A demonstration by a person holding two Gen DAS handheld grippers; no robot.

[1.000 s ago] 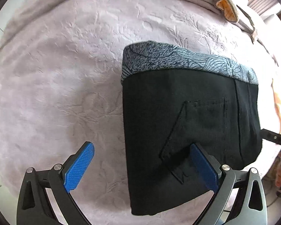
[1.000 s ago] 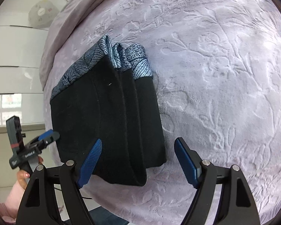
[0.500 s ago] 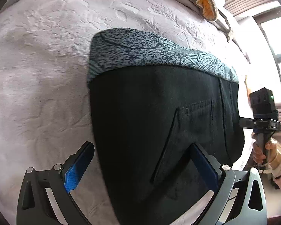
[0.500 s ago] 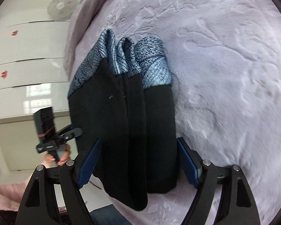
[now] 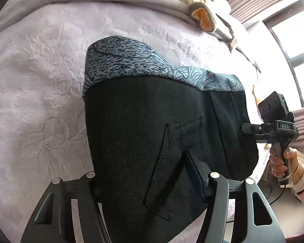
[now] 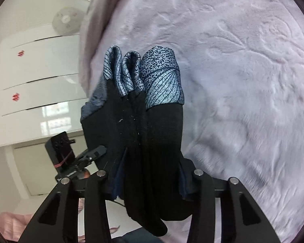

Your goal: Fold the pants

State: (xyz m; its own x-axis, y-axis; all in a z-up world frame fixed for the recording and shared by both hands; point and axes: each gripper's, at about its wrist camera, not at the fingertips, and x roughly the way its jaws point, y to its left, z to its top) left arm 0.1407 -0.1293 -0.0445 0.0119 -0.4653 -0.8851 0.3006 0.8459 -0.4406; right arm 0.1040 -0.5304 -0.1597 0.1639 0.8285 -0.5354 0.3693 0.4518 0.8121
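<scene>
Folded pants (image 5: 152, 141) lie at the bed's (image 5: 40, 101) near edge. Left hand-held gripper (image 5: 146, 180) clamps the pocket face; right hand-held gripper (image 6: 150, 174) clamps stacked fold layers, visible only from the right wrist.

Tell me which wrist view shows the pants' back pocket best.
Left wrist. The back pocket faces that camera on the folded pants, stitching outlined, with the left tool closed over it. The right wrist view shows only the pants' stacked fold edges; no pocket visible.

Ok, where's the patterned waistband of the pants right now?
In both wrist views the patterned waistband is the far end of the folded pants, away from both tongs, with the lilac bedspread behind it.
</scene>
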